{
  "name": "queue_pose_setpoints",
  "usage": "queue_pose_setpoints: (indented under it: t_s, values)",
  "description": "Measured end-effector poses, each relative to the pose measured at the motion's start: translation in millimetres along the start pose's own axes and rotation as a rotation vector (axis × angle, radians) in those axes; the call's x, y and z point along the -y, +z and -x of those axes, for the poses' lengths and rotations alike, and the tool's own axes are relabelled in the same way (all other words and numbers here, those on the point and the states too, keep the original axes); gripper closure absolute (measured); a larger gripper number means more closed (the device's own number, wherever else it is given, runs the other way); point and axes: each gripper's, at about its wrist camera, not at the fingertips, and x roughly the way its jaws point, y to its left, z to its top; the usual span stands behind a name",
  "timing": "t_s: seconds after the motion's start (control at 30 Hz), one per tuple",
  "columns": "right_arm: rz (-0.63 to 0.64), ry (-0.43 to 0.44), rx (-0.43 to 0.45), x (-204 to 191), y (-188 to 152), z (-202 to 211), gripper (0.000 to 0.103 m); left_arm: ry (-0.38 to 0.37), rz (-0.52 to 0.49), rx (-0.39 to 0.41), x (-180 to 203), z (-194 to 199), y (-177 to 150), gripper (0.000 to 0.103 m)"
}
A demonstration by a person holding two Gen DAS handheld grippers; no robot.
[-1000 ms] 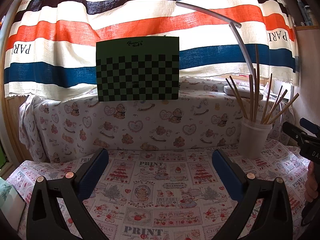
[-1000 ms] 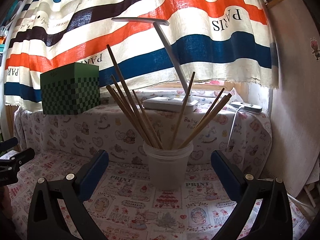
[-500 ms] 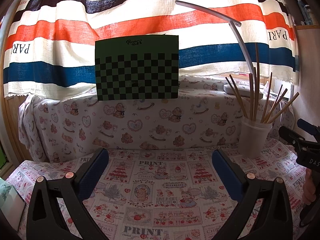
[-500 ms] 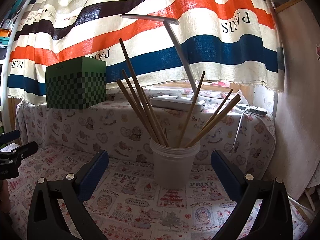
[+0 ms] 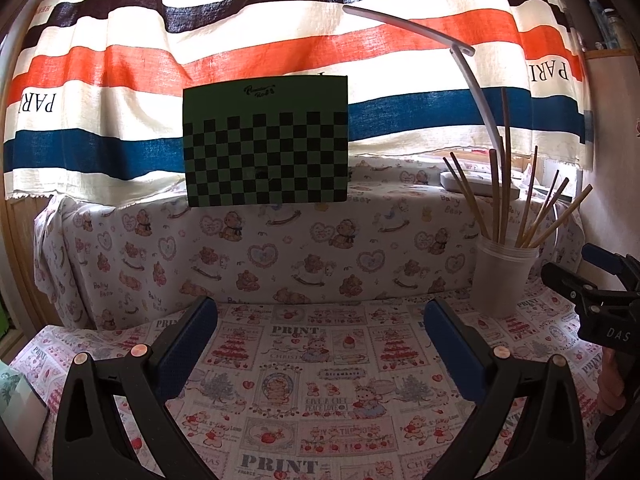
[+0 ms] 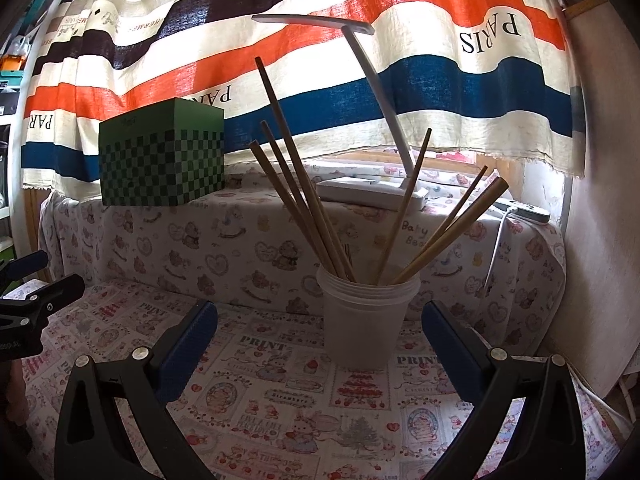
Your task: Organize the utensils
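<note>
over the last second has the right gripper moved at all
Yes. In the right wrist view the cup sits nearer the right gripper and the green box has slid rightward, so it advanced, swinging left.

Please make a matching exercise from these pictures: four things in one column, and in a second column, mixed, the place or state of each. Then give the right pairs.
Things:
1. chopsticks
2. green box
3. lamp
4. right gripper

Places or states:
A. open, holding nothing
B. on the raised ledge, at the left
C. standing in the plastic cup
D. on the raised ledge, behind the cup

Pairs: 1-C, 2-B, 3-D, 4-A
</note>
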Motion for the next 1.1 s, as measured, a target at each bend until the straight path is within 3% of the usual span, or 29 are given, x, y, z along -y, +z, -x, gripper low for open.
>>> queue_pose_setpoints:
  t_s: [1.1]
  values:
    - [-0.003, 0.014, -0.006, -2.9, -0.3, 0.1, 0.0, 0.018, 0.007, -0.006, -3.2, -0.6, -0.1, 0.001]
